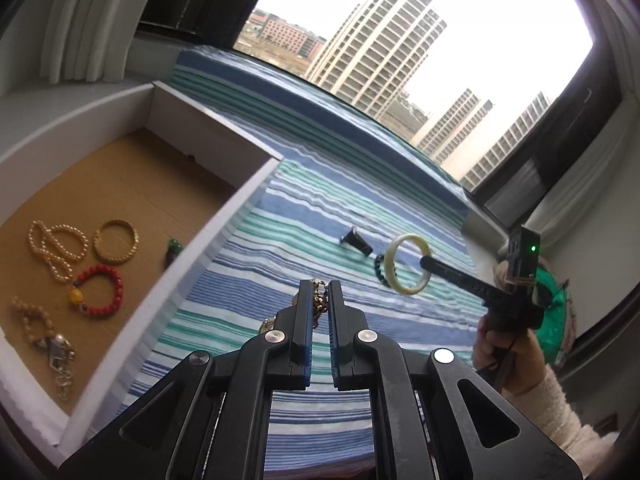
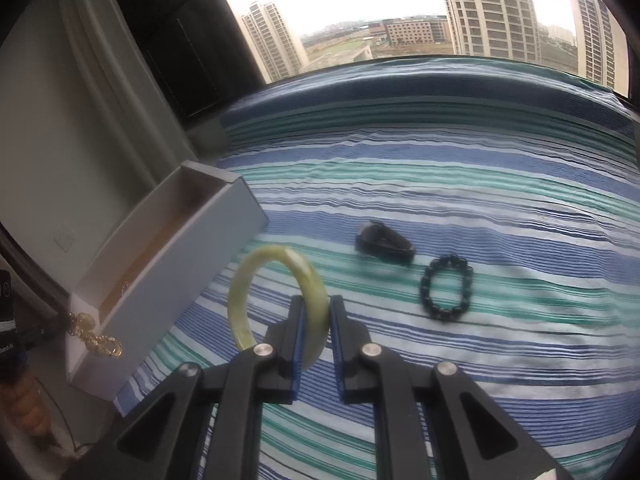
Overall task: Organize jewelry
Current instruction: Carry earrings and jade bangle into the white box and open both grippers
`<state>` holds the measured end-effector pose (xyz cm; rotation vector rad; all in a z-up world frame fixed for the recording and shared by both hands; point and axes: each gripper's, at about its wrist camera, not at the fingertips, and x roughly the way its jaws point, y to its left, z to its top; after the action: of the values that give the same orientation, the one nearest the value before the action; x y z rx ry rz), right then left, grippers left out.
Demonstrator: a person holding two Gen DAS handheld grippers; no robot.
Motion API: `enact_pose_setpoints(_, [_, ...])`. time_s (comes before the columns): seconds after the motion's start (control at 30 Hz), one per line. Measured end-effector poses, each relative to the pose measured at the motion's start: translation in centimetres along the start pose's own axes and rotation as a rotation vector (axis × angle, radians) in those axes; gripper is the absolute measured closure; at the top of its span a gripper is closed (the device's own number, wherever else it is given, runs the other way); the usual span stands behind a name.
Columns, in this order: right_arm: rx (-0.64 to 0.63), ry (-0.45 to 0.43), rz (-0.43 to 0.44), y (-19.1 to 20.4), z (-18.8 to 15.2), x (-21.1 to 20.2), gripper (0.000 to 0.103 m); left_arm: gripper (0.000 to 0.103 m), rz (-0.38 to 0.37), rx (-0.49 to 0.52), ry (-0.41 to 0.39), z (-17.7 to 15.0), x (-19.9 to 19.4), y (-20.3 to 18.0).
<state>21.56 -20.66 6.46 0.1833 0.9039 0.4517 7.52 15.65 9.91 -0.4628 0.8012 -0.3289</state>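
Note:
My left gripper [image 1: 319, 286] is shut on a gold chain [image 1: 319, 300] and holds it above the striped cloth, right of the white box [image 1: 224, 216]; the chain also shows in the right wrist view [image 2: 94, 334], hanging by the box's near corner. My right gripper [image 2: 316, 304] is shut on a pale green bangle [image 2: 240, 300] and holds it upright above the cloth; it also shows in the left wrist view [image 1: 408, 262]. Inside the box lie a pearl strand [image 1: 56, 246], a gold bangle [image 1: 116, 242], a red bead bracelet [image 1: 100, 290] and a beaded piece with a clasp [image 1: 44, 336].
On the blue-green striped cloth [image 2: 480, 184] lie a black bead bracelet [image 2: 446, 292] and a dark clip-like piece [image 2: 384, 242]. A small green item [image 1: 173, 252] sits in the box by its right wall. A window runs behind the cloth.

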Motion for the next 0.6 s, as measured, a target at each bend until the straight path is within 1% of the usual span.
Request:
enact_pose_setpoints(0.1, [-0.028,0.006,0.099,4.5,1.5,1.2,0.09,0.099,0.049,-0.02,-0.047,2.2,-3.3,1.9])
enact_pose_setpoints(0.17, [-0.052,0.02,0.165,7.7,3.0,2.7,0.09,0.099,0.094,-0.032,-0.07,3.8,-4.4,3.4])
enact_pose_setpoints(0.23, [-0.074,0.04,0.21,10.8,4.6,4.7,0.09,0.099,0.144,-0.044,-0.084,5.4,-4.9,5.3])
enact_pose_setpoints(0.3, [-0.113,0.058,0.233,14.0,6.2,7.3,0.09,0.099,0.183,-0.07,-0.086,6.8,-4.2,7.5])
enact_pose_setpoints(0.43, [-0.164,0.116,0.217,19.1,8.1,13.1,0.09,0.099,0.231,-0.138,-0.068,9.2,-1.2,11.8])
enact_pose_setpoints(0.53, [-0.204,0.183,0.153,21.6,8.7,18.0,0.09,0.099,0.251,-0.178,-0.042,11.0,1.9,14.5])
enact_pose_setpoints(0.6, [-0.236,0.225,0.098,22.4,8.7,20.9,0.09,0.099,0.259,-0.193,-0.012,11.9,4.3,15.9])
